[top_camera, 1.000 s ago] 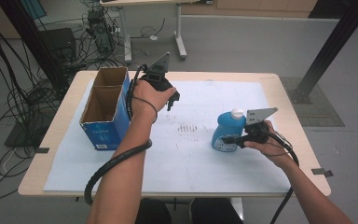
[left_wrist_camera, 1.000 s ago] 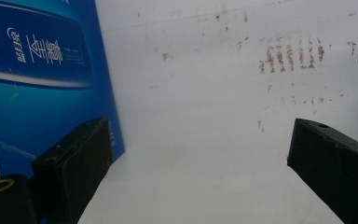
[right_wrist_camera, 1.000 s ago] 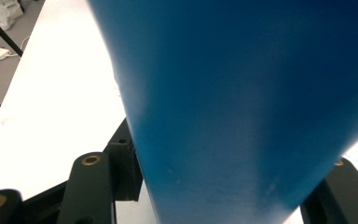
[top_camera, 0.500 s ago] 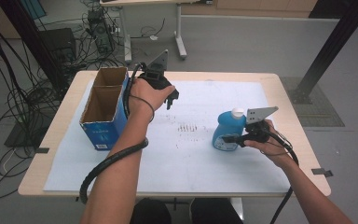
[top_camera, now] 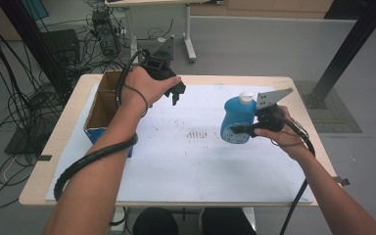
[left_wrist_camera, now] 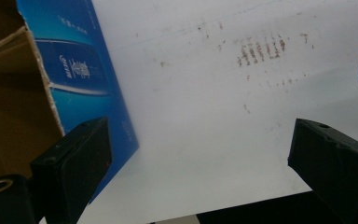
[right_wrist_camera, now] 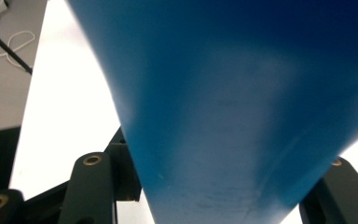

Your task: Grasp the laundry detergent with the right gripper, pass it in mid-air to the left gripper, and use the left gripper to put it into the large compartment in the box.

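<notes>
A blue plastic bottle [top_camera: 237, 120] with a white cap stands upright at the right of the white-covered table [top_camera: 191, 161]. My right gripper [top_camera: 240, 130] is shut on its lower body from the right side. In the right gripper view the bottle [right_wrist_camera: 242, 93] sits close between the two black jaws. My left gripper [top_camera: 176, 93] hovers open over the table's back left, just right of an open cardboard box [top_camera: 108, 105]. In the left gripper view its jaws stand wide apart with nothing between them, over the box's blue side [left_wrist_camera: 84, 70] and the white sheet.
Faint brown marks [top_camera: 198, 133] dot the middle of the sheet. A black post [top_camera: 345, 54] rises off the far right corner. Cables and equipment [top_camera: 54, 54] crowd the floor at the back left. Another table's legs [top_camera: 188, 29] stand behind.
My left hand has drifted slightly back and left, nearer the box, with its gripper still open. The right gripper and the bottle have stayed put.
</notes>
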